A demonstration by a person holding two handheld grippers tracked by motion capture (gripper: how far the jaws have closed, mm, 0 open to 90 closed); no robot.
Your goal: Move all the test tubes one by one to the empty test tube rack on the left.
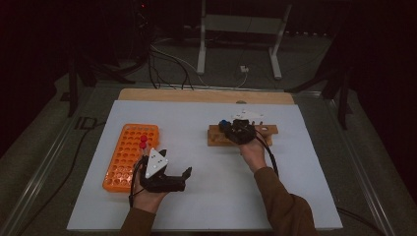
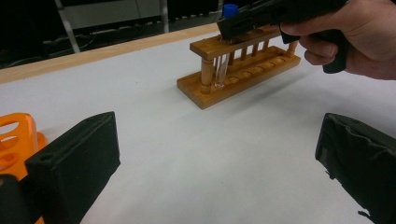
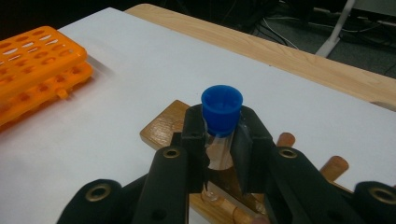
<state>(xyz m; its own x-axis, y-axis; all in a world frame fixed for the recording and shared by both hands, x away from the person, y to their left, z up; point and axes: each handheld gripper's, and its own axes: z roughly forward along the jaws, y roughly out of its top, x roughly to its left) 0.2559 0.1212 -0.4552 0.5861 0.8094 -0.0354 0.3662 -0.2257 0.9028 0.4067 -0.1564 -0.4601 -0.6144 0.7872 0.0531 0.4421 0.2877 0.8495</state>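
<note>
Gripping the blue-capped tube (image 3: 221,122) standing in the wooden rack (image 1: 216,136), the right tool (image 3: 219,154) is clamping it below the cap, likely needing a straight upward lift, while the left tool (image 2: 210,163) is gaping empty beside the rack.

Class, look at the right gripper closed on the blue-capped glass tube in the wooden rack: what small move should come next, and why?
Probably a short, straight lift. The right gripper is shut on the clear glass tube with the blue cap, just below the cap, while the tube's lower end sits in the end hole of the wooden rack. Pulling sideways would likely jam it against the rack's top rail, so upward looks safest.
</note>
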